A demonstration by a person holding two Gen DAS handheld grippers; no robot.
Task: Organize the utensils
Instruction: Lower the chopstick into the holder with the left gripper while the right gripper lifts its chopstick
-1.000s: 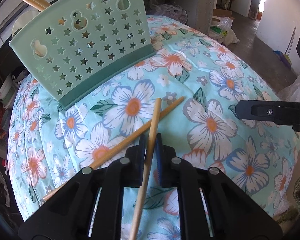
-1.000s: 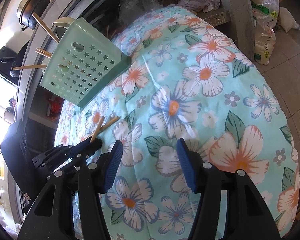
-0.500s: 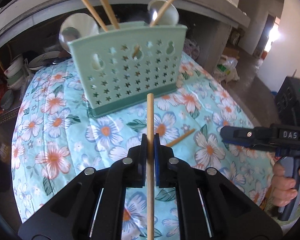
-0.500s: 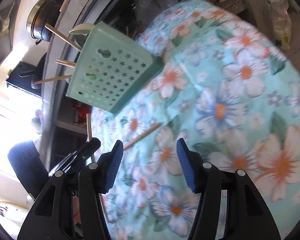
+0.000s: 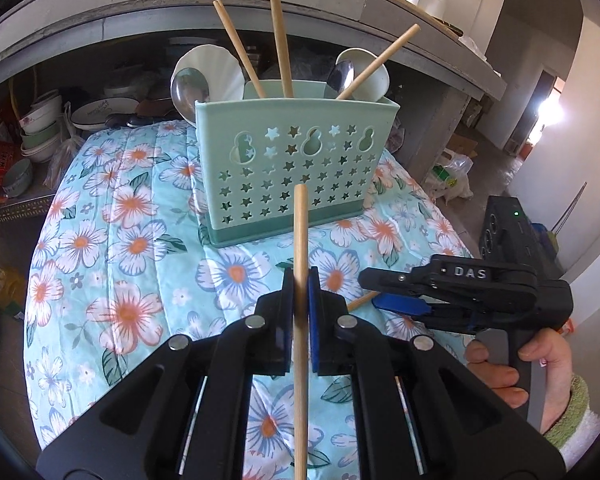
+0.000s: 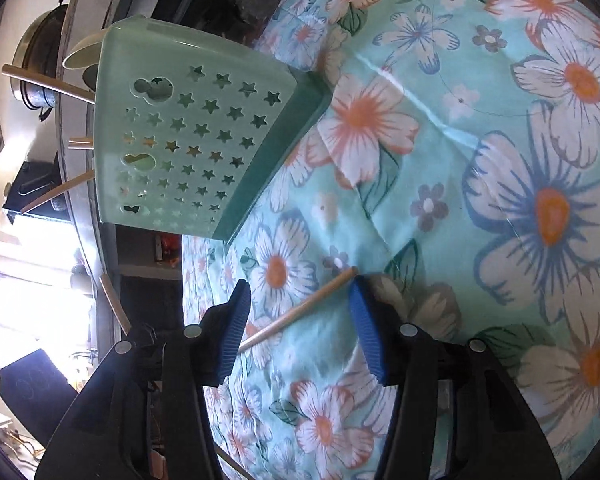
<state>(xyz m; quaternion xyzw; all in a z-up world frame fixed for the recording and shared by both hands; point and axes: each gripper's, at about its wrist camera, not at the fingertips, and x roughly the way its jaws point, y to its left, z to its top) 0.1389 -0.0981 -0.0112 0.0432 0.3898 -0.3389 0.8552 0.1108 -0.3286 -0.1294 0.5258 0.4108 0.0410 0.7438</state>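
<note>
My left gripper [image 5: 300,296] is shut on a wooden chopstick [image 5: 300,236], held upright above the floral cloth [image 5: 132,240] in front of the mint-green star-punched holder [image 5: 296,164]. The holder has three chopsticks [image 5: 280,40] and two spoons [image 5: 190,90] in it. A second chopstick [image 6: 300,312] lies flat on the cloth between the blue pads [image 6: 236,320] of my right gripper [image 6: 300,292]. Those jaws are closing and do not press on it. The right gripper [image 5: 376,294] also shows low over the cloth in the left wrist view, held by a hand [image 5: 520,364].
Stacked bowls and dishes [image 5: 44,120] fill a shelf under the grey counter [image 5: 180,12] behind the table. Plastic bags [image 5: 452,176] lie on the floor at the right. A metal pot [image 6: 40,60] stands on the counter. The cloth falls away at the table's rounded edges.
The left gripper lifted its chopstick off the cloth and turned it upright facing the holder. The right gripper dropped over the chopstick left on the cloth, and its jaws narrowed.
</note>
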